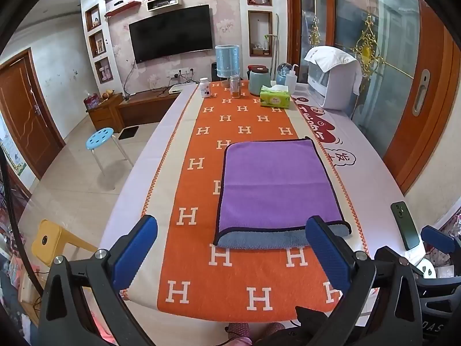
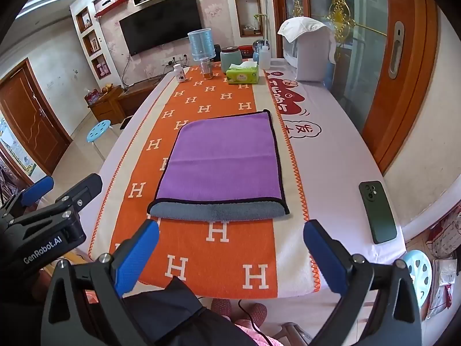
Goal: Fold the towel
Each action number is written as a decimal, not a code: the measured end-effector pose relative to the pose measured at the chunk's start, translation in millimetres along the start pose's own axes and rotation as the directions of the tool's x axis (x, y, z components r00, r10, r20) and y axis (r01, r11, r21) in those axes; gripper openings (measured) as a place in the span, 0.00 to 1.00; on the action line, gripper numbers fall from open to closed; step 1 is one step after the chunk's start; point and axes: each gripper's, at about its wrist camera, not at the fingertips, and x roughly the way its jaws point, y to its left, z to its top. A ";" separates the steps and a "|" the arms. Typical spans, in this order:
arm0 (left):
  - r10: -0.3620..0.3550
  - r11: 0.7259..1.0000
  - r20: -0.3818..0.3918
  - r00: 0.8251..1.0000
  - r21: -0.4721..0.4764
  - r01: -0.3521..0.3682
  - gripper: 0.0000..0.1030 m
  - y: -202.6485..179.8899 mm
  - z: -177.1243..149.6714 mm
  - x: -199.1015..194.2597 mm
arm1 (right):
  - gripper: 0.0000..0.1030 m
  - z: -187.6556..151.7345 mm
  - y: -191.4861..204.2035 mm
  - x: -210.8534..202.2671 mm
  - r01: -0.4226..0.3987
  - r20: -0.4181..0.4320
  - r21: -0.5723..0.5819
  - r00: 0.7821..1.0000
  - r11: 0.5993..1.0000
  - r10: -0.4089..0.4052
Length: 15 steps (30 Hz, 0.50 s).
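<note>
Towel [image 2: 220,167]: one, purple with its grey underside showing along the near edge, lying folded on the orange runner [image 2: 201,248] just ahead of both grippers. Left gripper [image 1: 232,248] and right gripper [image 2: 230,252] are each spread wide, holding nothing. One dark phone [image 2: 379,212] lies right of the right gripper.

Wall-mounted television [image 1: 172,32] above low wooden cabinet [image 1: 135,109], tiled floor [image 1: 77,184].
</note>
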 end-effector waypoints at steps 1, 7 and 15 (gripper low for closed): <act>-0.002 1.000 0.001 1.000 -0.001 0.002 0.99 0.0 0.0 -0.1 | 0.98 0.0 -0.4 0.0 0.000 0.000 0.001 1.000 1.000 0.000; -0.005 1.000 -0.002 1.000 0.002 0.005 0.99 0.5 0.4 0.0 | 0.98 0.6 -1.4 1.2 0.000 -0.004 -0.002 1.000 1.000 0.000; -0.002 1.000 -0.002 1.000 0.001 0.002 0.99 -0.9 0.3 1.3 | 0.98 2.2 -2.4 2.8 0.001 -0.008 0.000 1.000 1.000 -0.001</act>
